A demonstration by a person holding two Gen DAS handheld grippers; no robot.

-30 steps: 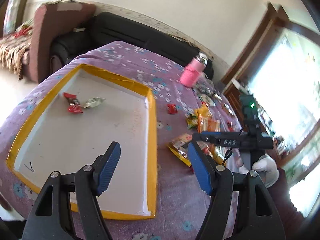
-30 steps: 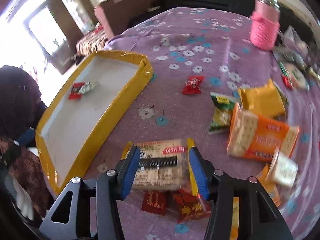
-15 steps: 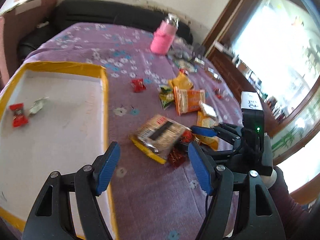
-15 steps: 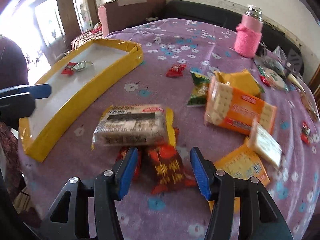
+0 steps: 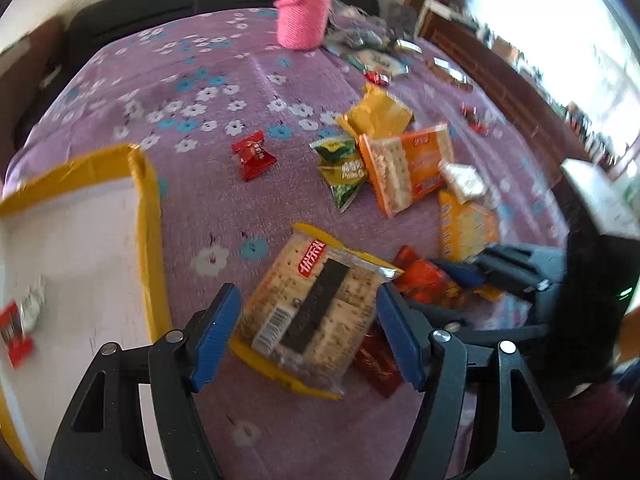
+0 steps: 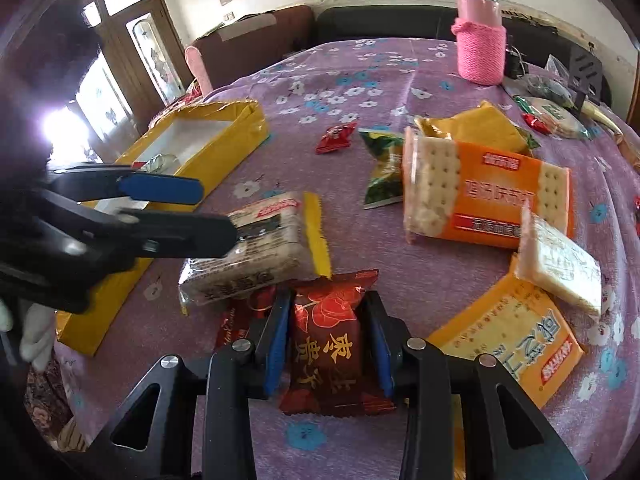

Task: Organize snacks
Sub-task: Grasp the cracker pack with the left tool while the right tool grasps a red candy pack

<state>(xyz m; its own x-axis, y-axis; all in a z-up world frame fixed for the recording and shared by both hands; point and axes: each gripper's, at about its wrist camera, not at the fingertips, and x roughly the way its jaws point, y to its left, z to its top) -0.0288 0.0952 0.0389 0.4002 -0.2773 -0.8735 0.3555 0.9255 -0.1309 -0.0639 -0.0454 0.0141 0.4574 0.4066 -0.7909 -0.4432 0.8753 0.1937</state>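
My left gripper is open, its fingers on either side of a yellow-edged cracker pack, which also shows in the right wrist view. My right gripper is shut on a red date snack packet lying on the purple cloth. A yellow-rimmed white tray lies left, holding a red candy and a silver one. More snacks lie beyond: an orange cracker pack, a green packet, a red candy.
A pink-sleeved bottle stands at the back of the table. More wrappers and small items lie behind the snack pile. A black sofa runs behind the table. A second dark red packet lies by my left gripper's right finger.
My left gripper moved right and forward from over the tray to straddle the cracker pack. My right gripper closed on the red date packet.
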